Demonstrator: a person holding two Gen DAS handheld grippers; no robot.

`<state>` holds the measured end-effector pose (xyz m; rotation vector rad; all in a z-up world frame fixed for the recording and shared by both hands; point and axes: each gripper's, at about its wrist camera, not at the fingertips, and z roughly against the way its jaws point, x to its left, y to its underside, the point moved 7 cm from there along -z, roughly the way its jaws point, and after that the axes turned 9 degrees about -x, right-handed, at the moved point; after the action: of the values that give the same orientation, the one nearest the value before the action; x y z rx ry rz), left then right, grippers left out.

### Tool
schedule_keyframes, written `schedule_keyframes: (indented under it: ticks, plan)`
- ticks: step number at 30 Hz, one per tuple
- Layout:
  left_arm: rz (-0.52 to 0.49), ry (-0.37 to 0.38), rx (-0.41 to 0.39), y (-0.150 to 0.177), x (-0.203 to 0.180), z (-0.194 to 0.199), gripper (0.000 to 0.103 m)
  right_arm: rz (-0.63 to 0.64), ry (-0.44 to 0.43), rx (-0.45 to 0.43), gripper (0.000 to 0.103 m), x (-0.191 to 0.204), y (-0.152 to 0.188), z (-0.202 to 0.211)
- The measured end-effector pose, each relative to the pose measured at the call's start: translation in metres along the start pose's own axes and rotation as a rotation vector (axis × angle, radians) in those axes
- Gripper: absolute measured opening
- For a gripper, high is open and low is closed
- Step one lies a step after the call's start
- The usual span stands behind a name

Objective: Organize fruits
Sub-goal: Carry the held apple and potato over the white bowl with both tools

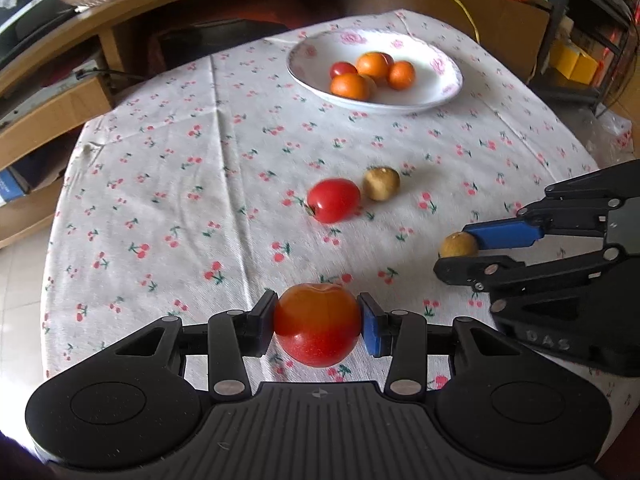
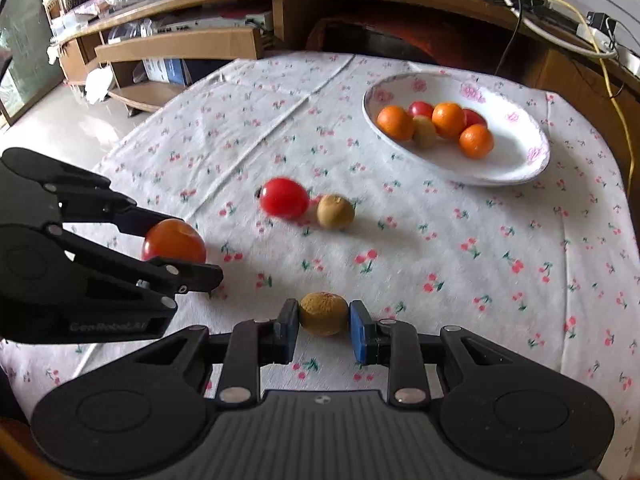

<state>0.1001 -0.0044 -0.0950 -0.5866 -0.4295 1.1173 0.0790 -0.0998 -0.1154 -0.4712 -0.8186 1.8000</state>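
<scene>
Nearest, the left gripper (image 1: 318,326) is clamped on a red-orange tomato (image 1: 317,324), and beside it the right gripper (image 2: 324,320) pinches a small brown fruit (image 2: 323,314), both seemingly bound for the plate. Mid-table, a red tomato (image 1: 333,200) lies touching another brown fruit (image 1: 381,183), not yet gathered. Farther off, the white flowered plate (image 1: 420,100) holds oranges and small tomatoes. A cherry-print tablecloth (image 1: 180,200) covers the table; wooden shelving (image 1: 120,12) curves behind.

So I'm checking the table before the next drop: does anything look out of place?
Two fruits lie loose on the tablecloth, outside the plate: a red tomato and a brown longan-like fruit, side by side. Nothing looks spilled or damaged.
</scene>
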Motion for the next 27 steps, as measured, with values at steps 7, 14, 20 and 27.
schedule_keyframes:
  ticks: [7,14,20,27]
  plan:
    - [-0.004,-0.001,-0.003,0.003,-0.001,-0.003,0.057,-0.013,0.015,-0.003,0.028,0.000,0.000,-0.002]
    - [-0.006,-0.029,-0.008,0.003,-0.002,-0.003,0.062,-0.016,0.026,-0.005,0.028,0.000,0.001,-0.001]
    - [0.001,-0.067,-0.016,0.000,-0.003,-0.003,0.055,-0.027,0.034,0.017,0.028,-0.003,0.000,0.001]
    - [0.055,-0.092,0.010,-0.002,-0.005,0.001,0.051,-0.032,0.067,-0.013,0.028,-0.010,-0.003,0.022]
